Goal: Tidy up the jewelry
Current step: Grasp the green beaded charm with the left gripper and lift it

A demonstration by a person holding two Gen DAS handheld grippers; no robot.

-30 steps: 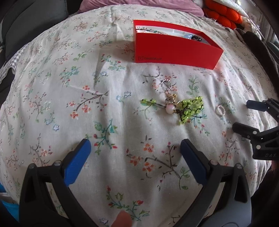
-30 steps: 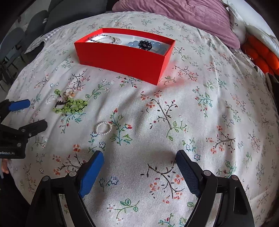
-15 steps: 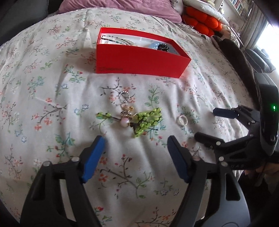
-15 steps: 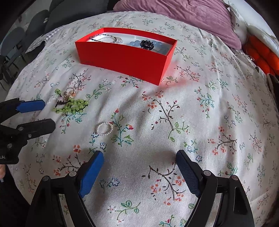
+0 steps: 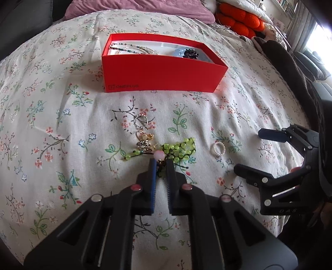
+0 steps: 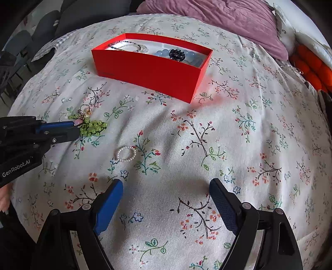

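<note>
A green bead bracelet (image 5: 180, 148) with a pink bead (image 5: 159, 154) lies on the floral bedspread (image 5: 62, 128). My left gripper (image 5: 160, 166) is shut on its near end, at the black cord; it also shows in the right wrist view (image 6: 76, 129). A small pearl ring (image 5: 219, 148) lies to the right, also in the right wrist view (image 6: 125, 154). Gold and silver rings (image 5: 144, 133) lie just beyond the bracelet. My right gripper (image 6: 166, 197) is open and empty, near the pearl ring. The red box (image 5: 161, 70) holds several pieces of jewelry.
A purple pillow (image 6: 217, 20) lies behind the box. Orange cushions (image 5: 238, 18) and dark clothing (image 5: 290, 68) lie at the right edge of the bed.
My left gripper has moved forward to the green bracelet and closed on it. My right gripper has stayed open in nearly the same place.
</note>
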